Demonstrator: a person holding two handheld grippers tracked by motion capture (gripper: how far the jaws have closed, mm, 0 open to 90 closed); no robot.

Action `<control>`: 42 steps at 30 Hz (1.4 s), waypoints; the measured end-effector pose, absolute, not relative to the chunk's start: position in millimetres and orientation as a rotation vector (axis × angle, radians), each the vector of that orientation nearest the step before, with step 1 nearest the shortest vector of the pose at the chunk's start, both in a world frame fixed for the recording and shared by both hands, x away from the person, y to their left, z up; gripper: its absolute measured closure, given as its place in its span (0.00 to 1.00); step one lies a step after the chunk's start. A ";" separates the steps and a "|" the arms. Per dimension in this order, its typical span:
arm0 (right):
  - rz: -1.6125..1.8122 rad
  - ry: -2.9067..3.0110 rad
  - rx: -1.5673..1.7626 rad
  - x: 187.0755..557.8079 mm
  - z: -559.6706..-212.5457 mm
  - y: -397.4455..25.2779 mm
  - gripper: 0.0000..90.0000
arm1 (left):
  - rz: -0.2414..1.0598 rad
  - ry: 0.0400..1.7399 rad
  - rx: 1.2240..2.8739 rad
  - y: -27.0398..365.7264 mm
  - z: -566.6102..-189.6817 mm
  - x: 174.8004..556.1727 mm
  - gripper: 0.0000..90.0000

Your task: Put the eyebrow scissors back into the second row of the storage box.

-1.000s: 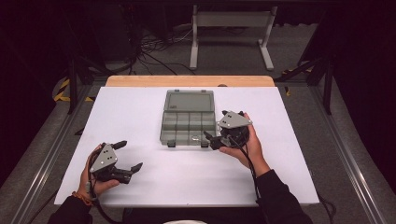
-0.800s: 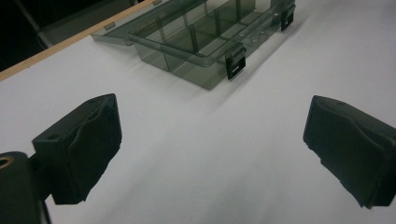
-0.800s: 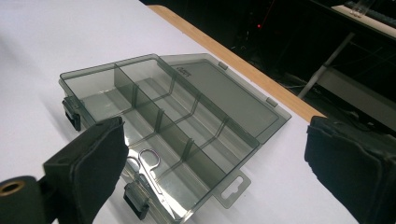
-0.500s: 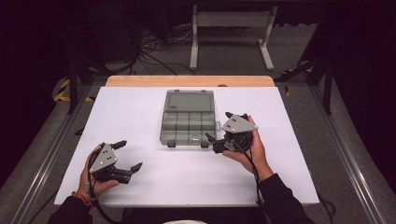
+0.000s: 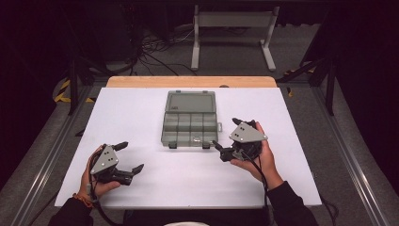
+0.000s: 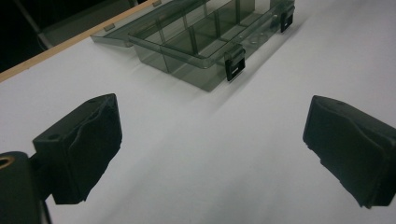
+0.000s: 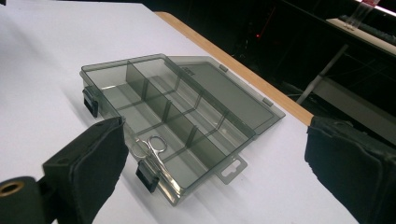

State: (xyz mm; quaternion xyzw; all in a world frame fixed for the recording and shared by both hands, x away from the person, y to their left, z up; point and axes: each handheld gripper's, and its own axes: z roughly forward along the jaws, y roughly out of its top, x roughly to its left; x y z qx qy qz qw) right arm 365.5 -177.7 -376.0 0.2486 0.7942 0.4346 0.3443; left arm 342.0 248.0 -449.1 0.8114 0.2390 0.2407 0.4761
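Note:
A smoky clear compartment box [image 5: 190, 123] lies open at the middle of the white table, its lid [image 5: 191, 102] folded flat toward the far side. Small metal scissors [image 7: 152, 148] rest in a front compartment near one black latch [image 7: 145, 176]. My right gripper [image 5: 227, 137] is held open just right of the box's front corner, jaws wide apart with nothing between them. My left gripper [image 5: 129, 157] is open too, low at the near left, well away from the box [image 6: 210, 42].
The white table [image 5: 141, 113] ends in a wooden strip [image 5: 190, 82] at the far edge. Beyond it stand a metal frame [image 5: 233, 28] and floor cables. Bare table surface lies between the two hands and left of the box.
My right gripper has drawn back toward the near side, away from the box's right edge. The left gripper has stayed where it was.

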 end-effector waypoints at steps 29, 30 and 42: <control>1.116 2.016 0.612 341.3 -406.6 -216.2 0.06 | 0.586 0.589 1.984 247.5 -450.4 342.1 0.06; 1.121 2.017 0.611 341.0 -407.4 -217.0 0.06 | 0.586 0.587 1.982 247.2 -450.6 342.1 0.06; 1.114 2.021 0.690 332.8 -426.4 -234.5 0.06 | 0.586 0.577 1.991 246.7 -450.7 341.1 0.06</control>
